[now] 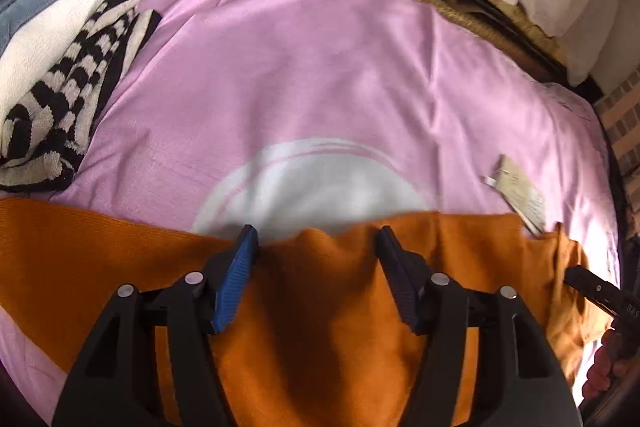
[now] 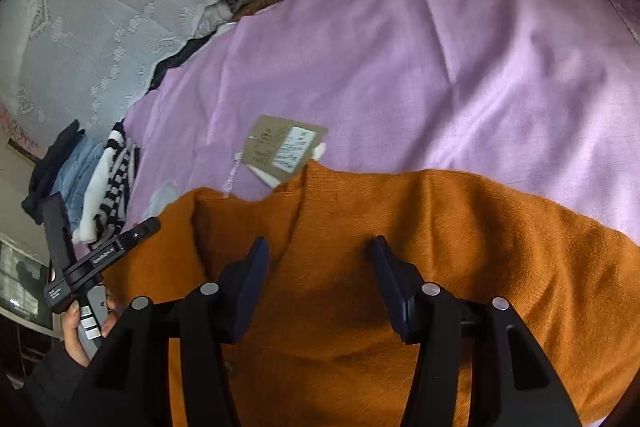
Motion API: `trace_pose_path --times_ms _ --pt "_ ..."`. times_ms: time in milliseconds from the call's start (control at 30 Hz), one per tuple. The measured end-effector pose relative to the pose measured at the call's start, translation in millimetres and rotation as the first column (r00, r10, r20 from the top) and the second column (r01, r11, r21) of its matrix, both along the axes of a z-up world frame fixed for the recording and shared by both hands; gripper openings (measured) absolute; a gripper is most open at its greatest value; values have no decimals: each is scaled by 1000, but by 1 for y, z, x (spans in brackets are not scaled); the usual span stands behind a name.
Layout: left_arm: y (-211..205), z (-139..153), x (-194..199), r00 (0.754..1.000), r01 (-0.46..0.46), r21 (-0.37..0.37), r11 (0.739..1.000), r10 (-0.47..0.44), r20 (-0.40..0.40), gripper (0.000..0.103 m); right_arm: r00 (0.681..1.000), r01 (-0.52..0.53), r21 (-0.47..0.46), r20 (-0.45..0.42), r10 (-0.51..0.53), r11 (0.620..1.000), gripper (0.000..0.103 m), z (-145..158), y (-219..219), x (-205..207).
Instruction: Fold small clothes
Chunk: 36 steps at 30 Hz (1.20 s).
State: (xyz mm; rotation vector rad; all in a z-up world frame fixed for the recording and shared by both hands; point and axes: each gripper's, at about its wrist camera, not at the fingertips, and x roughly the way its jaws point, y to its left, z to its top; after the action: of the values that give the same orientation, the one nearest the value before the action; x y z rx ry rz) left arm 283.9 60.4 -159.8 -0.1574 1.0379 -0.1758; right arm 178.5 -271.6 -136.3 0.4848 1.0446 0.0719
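An orange knitted garment (image 1: 320, 307) is seen spread across the lower half of both wrist views, lying on a pink bedsheet (image 1: 300, 67). Its upper edge runs across the middle of each frame, and a cardboard price tag (image 2: 282, 147) is attached near that edge, resting on the sheet just above centre in the right wrist view.

The left gripper (image 1: 316, 239) is held with its jaws apart over the garment's upper edge; nothing is pinched between them. The right gripper (image 2: 318, 251) is likewise held apart above the knit, with no cloth caught between its fingers (whether the pads brush the fabric cannot be told).

A pile of other clothes, among them a black-and-white striped knit (image 1: 68, 99), is seen at the upper left of the left wrist view, well apart from the orange piece.

The step in hand is judged to be the laying-out or re-gripping of the garment between folds. For the next move, an edge or corner would need to be pinched on each side, so that the cloth can be lifted and carried over evenly; the dangling tag may need to be tucked in.
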Motion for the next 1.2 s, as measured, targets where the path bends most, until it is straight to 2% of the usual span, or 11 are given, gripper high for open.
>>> trace_pose_path --times_ms 33,100,167,233,333,500,667,833,967,1100,1200 --pt "7 -1 4 1000 -13 8 1000 13 10 62 999 39 30 13 -40 999 39 -4 -13 1" --pt "22 4 10 997 -74 92 993 72 24 62 991 128 118 19 -131 985 31 -3 -45 -1" --pt "47 14 11 990 -137 94 986 134 36 64 972 230 96 19 -233 968 40 7 -71 -9" --pt "73 28 3 987 -157 9 988 157 42 64 962 261 85 63 -266 962 50 25 -86 -23" --pt "85 48 -29 991 -119 -48 992 122 61 71 973 202 74 102 -209 976 52 44 -79 -49" --pt "27 40 -87 998 61 -81 995 -59 26 75 995 54 7 85 -55 999 55 39 -18 -90" --pt "-32 11 -144 973 229 35 973 -228 -30 75 998 -53 -138 22 56 989 55 18 31 -123" --pt "-48 -4 -204 934 354 237 905 -356 -35 86 985 -167 -284 -20 169 944 60 3 54 -174" --pt "-28 -5 -237 932 360 252 898 -360 -47 92 976 -214 -352 -30 218 911 66 0 59 -223" --pt "3 -5 -261 945 327 183 927 -318 -76 93 965 -254 -420 -47 258 871 72 -1 58 -271" --pt "17 1 -273 953 300 155 941 -288 -98 93 972 -234 -398 -65 227 887 74 0 45 -296"
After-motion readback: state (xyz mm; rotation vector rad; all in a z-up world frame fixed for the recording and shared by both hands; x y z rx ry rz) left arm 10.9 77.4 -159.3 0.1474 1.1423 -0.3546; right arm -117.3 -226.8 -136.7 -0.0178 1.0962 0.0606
